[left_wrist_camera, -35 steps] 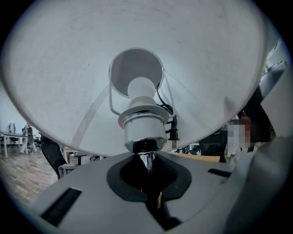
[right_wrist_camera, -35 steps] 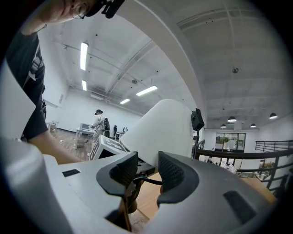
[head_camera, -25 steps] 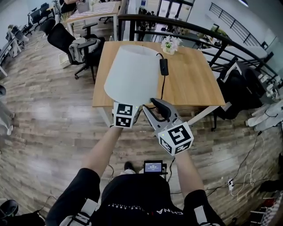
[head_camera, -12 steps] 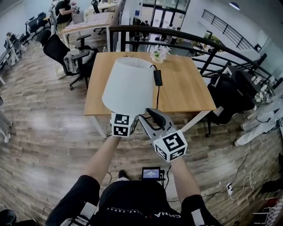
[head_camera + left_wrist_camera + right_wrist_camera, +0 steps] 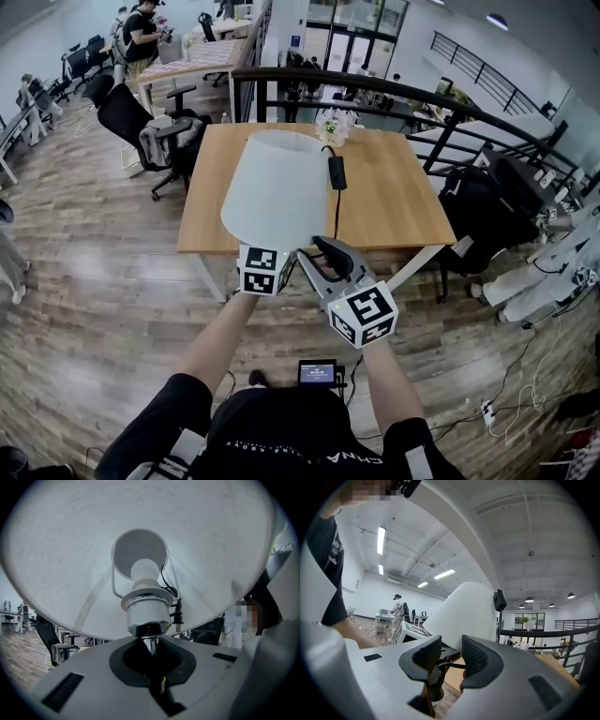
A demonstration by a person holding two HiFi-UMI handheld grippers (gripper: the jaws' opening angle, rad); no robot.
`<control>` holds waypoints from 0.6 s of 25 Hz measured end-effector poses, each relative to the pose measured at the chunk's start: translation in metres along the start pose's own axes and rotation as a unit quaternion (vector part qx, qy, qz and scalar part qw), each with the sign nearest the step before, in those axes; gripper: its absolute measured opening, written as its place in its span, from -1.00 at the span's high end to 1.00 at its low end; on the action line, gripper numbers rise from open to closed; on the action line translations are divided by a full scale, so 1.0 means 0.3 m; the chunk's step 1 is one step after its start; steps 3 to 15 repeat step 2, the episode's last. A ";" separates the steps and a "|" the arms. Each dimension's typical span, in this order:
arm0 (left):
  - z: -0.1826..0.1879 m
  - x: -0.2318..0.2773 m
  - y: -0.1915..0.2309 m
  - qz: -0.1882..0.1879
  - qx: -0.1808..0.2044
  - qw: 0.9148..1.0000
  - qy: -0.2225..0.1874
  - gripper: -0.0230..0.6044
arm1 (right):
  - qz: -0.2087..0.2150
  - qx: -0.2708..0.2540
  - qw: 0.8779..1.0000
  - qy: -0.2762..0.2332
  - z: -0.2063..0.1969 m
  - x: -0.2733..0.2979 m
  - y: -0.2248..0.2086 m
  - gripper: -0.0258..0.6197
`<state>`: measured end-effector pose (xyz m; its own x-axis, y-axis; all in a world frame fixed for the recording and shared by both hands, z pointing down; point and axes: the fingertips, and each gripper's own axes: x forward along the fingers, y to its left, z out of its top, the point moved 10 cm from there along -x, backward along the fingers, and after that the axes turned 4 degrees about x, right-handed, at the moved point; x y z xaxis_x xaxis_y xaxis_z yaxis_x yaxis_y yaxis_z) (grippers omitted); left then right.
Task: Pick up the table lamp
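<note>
The table lamp's white shade [image 5: 281, 187] hangs in the air in front of the wooden table [image 5: 403, 202], tilted away from me. My left gripper [image 5: 270, 246] sits just under the shade. In the left gripper view its jaws [image 5: 151, 653] are shut on the thin stem below the chrome bulb socket [image 5: 147, 613]. My right gripper [image 5: 323, 255] is beside it, lower on the lamp. In the right gripper view its pads [image 5: 451, 656] close on a dark, thin part of the lamp, with the shade [image 5: 468, 611] rising behind. The black cord [image 5: 336, 202] trails back onto the table.
A small flower pot [image 5: 336, 127] stands at the table's far edge. A black office chair [image 5: 141, 122] is left of the table, a dark railing [image 5: 422, 84] behind it, and a black bag [image 5: 487, 206] to the right. A small screen device [image 5: 317, 373] lies on the floor by my feet.
The lamp and both grippers have shifted together a little against the table behind them. Both grips look unchanged.
</note>
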<state>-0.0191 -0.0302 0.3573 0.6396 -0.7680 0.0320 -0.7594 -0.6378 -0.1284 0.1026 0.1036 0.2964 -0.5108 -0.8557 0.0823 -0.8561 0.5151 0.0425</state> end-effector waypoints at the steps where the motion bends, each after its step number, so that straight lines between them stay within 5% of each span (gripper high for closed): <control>1: 0.000 -0.001 -0.006 0.000 0.000 1.000 0.001 0.87 | 0.000 0.000 1.000 0.001 0.000 -0.006 -0.001 0.44; 15: 0.001 -0.001 -0.012 0.001 -0.001 1.000 0.002 0.87 | 0.000 -0.001 1.000 0.001 0.001 -0.011 -0.002 0.44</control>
